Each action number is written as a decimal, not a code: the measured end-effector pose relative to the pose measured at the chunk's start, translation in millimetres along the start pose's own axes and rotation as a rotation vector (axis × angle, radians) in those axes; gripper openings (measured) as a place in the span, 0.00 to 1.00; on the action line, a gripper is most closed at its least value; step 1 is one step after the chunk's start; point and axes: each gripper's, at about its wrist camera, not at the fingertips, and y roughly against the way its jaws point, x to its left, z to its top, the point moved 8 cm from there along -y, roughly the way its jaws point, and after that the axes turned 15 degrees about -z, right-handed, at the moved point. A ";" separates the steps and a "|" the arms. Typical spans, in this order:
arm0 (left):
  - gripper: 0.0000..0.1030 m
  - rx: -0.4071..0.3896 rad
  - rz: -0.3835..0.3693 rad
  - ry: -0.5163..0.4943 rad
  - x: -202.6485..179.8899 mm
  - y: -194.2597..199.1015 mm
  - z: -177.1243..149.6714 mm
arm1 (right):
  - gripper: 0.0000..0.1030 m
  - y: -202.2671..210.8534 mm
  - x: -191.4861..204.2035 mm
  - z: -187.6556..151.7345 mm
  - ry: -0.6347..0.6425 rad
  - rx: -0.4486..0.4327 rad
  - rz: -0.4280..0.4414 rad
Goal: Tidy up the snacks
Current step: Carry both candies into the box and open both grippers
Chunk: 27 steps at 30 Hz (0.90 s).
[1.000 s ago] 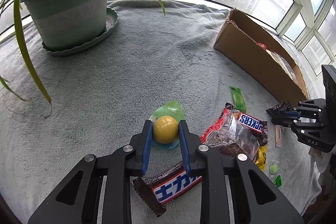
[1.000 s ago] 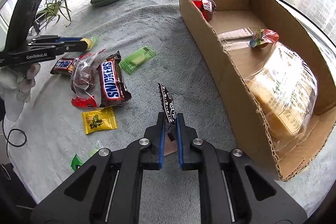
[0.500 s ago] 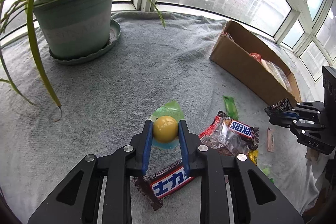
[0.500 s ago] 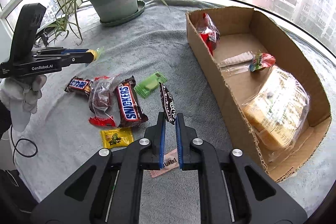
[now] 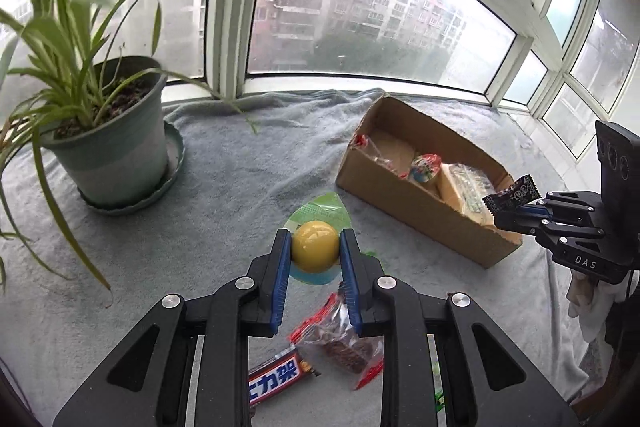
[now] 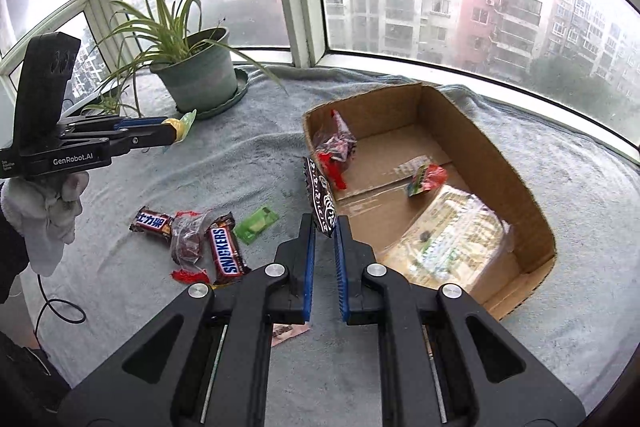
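Note:
My left gripper [image 5: 315,251] is shut on a yellow jelly cup [image 5: 314,246] with a green lid, held well above the grey blanket; it also shows in the right wrist view [image 6: 176,129]. My right gripper [image 6: 325,227] is shut on a black patterned candy wrapper [image 6: 320,199], held in the air just left of the cardboard box [image 6: 532,203]. In the left wrist view the wrapper [image 5: 512,195] hangs at the box's near end [image 5: 400,203]. The box holds a bread bag [image 6: 448,239] and several small snacks.
On the blanket lie a Snickers bar [image 6: 226,251], a clear bag with a brown cake [image 6: 188,239], a blue Chinese-label bar [image 6: 152,223], a green packet [image 6: 256,225] and a pink packet [image 6: 290,331]. A potted plant [image 6: 200,75] stands at the back left.
Both grippers have risen, each with its snack. The right gripper has moved toward the box with the black wrapper. The views now tilt up to the windows.

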 end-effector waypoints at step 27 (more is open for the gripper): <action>0.22 0.057 -0.090 -0.173 -97.1 -106.7 60.1 | 0.09 -37.8 -115.1 -7.3 -0.092 0.076 -0.169</action>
